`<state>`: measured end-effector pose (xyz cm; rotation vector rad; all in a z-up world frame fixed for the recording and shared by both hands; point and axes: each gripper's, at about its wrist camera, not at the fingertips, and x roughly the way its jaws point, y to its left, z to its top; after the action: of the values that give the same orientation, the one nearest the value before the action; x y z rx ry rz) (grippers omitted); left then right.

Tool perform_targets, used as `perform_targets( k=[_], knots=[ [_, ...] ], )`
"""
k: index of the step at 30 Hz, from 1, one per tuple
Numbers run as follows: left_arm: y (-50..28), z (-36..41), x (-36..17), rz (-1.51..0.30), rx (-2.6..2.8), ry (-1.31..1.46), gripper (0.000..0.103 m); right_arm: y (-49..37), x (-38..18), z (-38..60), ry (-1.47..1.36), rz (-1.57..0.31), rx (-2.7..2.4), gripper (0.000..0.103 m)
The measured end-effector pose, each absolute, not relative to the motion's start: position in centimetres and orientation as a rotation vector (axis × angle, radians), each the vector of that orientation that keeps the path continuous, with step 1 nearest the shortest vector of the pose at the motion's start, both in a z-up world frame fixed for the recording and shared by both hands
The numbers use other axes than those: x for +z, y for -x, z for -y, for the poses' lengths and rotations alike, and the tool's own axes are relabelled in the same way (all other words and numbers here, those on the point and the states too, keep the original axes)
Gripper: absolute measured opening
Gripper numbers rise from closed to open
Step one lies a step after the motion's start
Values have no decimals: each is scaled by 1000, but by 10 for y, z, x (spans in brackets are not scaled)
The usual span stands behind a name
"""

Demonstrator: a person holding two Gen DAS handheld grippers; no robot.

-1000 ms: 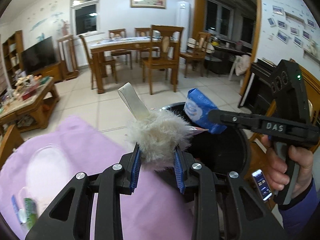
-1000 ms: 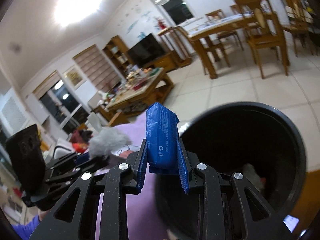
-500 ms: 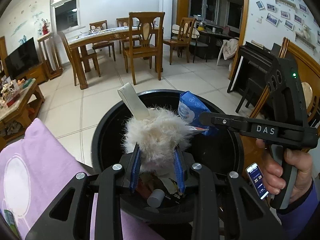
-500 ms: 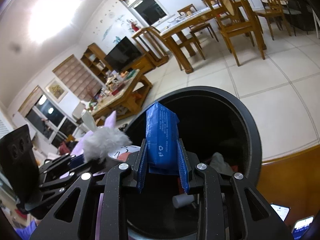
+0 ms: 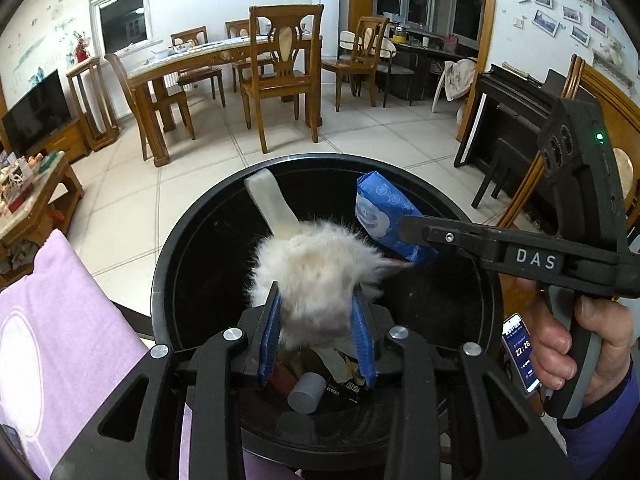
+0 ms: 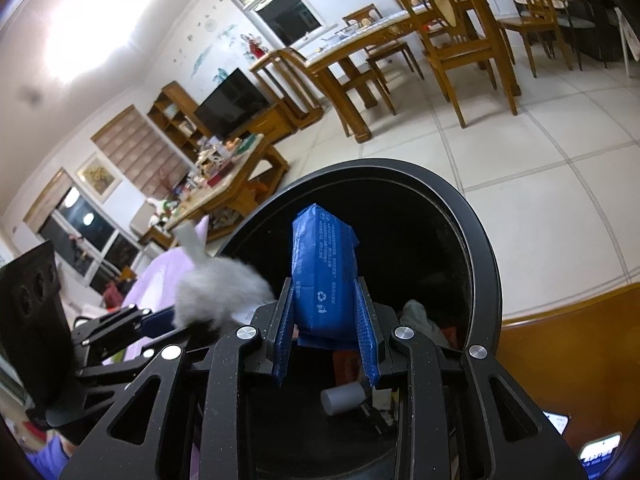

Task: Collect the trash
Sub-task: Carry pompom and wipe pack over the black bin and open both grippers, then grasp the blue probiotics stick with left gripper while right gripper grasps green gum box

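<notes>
Drop-off step of the trash collection, by the look of it: both pieces hanging over the open mouth of the black trash bin (image 5: 188, 240), nothing released yet.

Left gripper (image 5: 316, 332): jaws opening, the white furry item (image 5: 316, 268) between the blue pads (image 5: 269, 336), fur brushing both of them. Stiff pale tab (image 5: 270, 204) sticking up and away from the fluff, toward the far rim; long axis along the gripper's pointing line, tilted a little left. What exactly this item is, hard to say.

Right gripper (image 6: 326, 328): jaws only partly open, closed on the lower end of the blue tissue pack (image 6: 324, 272). Pack standing on end, long axis along the fingers, free end pointing up and forward over the bin's dark inside. Same pack in the left view (image 5: 386, 216), just beside the fur, leaning toward the far left.

Already in the bin: a grey cylinder (image 5: 306, 392) and some wrappers.

Next move, as a judgement: wider opening of both jaws, directly above the bin. Possible trouble: fur clinging to the pads; pack catching on a pad.
</notes>
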<state>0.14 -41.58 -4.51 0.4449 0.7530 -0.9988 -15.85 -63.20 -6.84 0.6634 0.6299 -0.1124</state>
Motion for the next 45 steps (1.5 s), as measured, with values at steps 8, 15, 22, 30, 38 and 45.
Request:
perform_targets(
  k=[8,15,22,30,38,45],
  knots=[
    [1,402,-35,-721,-966,-433,74,158,-60,618,-636,-623,-136,56],
    [0,373,-26,-721,-949,-399,74,151,-52,603,-609,-628,-132,56],
    [-13,316,-12,-717,-880,-324,74,124,-34,559,-564,-642,-74,55],
    [-53,196,0,-729,-683,-176,74,62,-17,456,-477,-701,83,55],
    [-121,61,-1,-794,-417,9,72,-22,-13,309,-312,-846,269,55],
    [-187,17,-35,-944,-281,28,36,-83,-25,204,-281,-949,348,51]
  ],
)
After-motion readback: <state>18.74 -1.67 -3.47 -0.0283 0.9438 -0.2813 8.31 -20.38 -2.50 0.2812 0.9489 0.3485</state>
